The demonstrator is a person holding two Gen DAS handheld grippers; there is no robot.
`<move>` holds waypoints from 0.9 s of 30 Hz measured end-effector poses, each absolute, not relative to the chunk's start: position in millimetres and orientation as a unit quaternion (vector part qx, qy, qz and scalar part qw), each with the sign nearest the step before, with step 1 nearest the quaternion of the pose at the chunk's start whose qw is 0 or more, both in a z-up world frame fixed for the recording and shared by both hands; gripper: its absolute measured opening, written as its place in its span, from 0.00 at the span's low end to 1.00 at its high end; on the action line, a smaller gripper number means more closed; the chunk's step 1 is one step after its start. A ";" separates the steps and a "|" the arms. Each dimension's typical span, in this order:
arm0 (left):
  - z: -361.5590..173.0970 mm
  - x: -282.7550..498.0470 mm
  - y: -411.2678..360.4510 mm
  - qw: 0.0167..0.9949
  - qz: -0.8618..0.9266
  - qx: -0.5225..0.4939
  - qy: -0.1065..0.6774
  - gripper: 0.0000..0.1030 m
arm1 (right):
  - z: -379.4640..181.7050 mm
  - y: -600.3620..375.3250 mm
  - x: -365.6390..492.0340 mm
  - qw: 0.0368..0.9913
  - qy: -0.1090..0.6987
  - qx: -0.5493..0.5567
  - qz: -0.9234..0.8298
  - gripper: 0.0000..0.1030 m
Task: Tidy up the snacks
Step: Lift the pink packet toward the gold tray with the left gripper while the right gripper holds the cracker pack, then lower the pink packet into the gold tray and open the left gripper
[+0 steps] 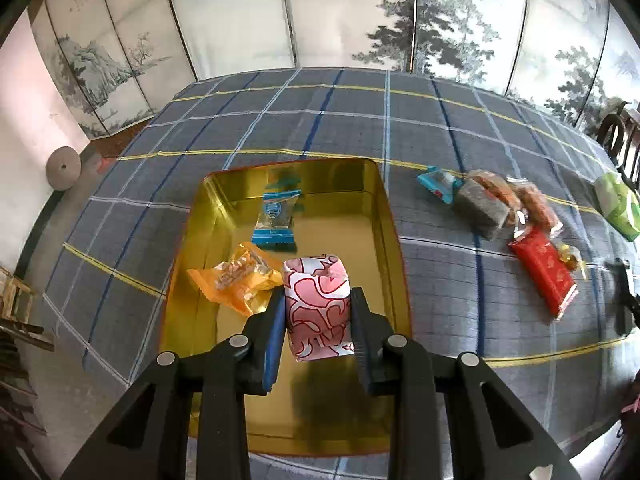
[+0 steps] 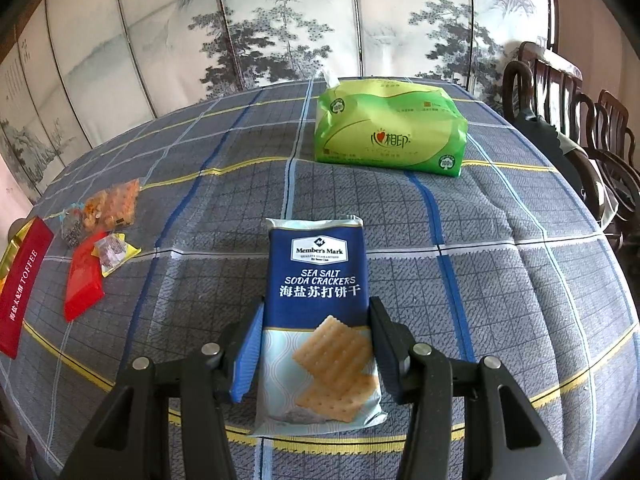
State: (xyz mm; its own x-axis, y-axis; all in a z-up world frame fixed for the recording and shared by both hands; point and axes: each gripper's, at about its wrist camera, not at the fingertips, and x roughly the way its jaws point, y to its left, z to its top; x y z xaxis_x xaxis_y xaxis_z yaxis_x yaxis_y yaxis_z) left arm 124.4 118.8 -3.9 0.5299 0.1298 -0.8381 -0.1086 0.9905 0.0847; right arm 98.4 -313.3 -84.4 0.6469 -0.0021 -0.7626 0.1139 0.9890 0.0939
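My left gripper [image 1: 318, 300] is shut on a pink-and-white wrapped snack [image 1: 318, 304], held over the gold tin [image 1: 384, 216]. Inside the tin lie a blue-and-clear packet [image 1: 276, 216] and an orange packet [image 1: 236, 280]. My right gripper [image 2: 316, 320] is shut on a blue pack of sea salt soda crackers [image 2: 318, 300], held above the checked tablecloth. A small pile of snacks lies to the tin's right: a blue packet [image 1: 436, 184], a grey pack [image 1: 482, 208], orange packs [image 1: 536, 204] and a red pack [image 1: 544, 276].
A green tissue pack [image 2: 390, 128] sits at the far side of the table. The tin's red toffee lid [image 2: 22, 284] lies at the left edge of the right wrist view. Dark wooden chairs [image 2: 580, 120] stand on the right, a painted folding screen behind.
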 end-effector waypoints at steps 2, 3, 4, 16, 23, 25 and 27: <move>-7.0 128.7 121.8 0.872 0.069 0.008 0.484 0.26 | -84.2 -313.0 98.5 0.905 0.419 0.066 -0.032 0.49; -8.4 130.5 122.8 0.871 0.070 0.009 0.486 0.26 | -84.2 -313.0 98.5 0.905 0.419 0.066 -0.032 0.49; -10.0 132.2 123.8 0.870 0.071 0.009 0.487 0.26 | -84.5 -312.3 98.8 0.905 0.419 0.065 -0.033 0.49; -21.4 153.1 129.6 0.864 0.078 0.017 0.498 0.26 | -84.3 -312.2 98.4 0.905 0.420 0.062 -0.035 0.49; -28.2 168.2 135.3 0.858 0.082 0.020 0.507 0.26 | -84.0 -311.9 98.7 0.904 0.421 0.061 -0.036 0.49; -29.5 172.5 137.5 0.856 0.083 0.019 0.509 0.26 | -84.3 -311.6 98.6 0.904 0.421 0.060 -0.036 0.50; -30.4 175.4 137.9 0.855 0.083 0.019 0.511 0.26 | -84.3 -311.5 98.7 0.904 0.421 0.060 -0.036 0.50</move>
State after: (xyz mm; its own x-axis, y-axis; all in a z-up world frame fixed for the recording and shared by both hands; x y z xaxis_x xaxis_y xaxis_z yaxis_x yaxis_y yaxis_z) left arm 175.4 137.9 -30.4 0.4631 0.1604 -0.8717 -0.1225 0.9856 0.1163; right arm 98.7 -311.5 -84.3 0.6423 -0.0154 -0.7663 0.1160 0.9902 0.0773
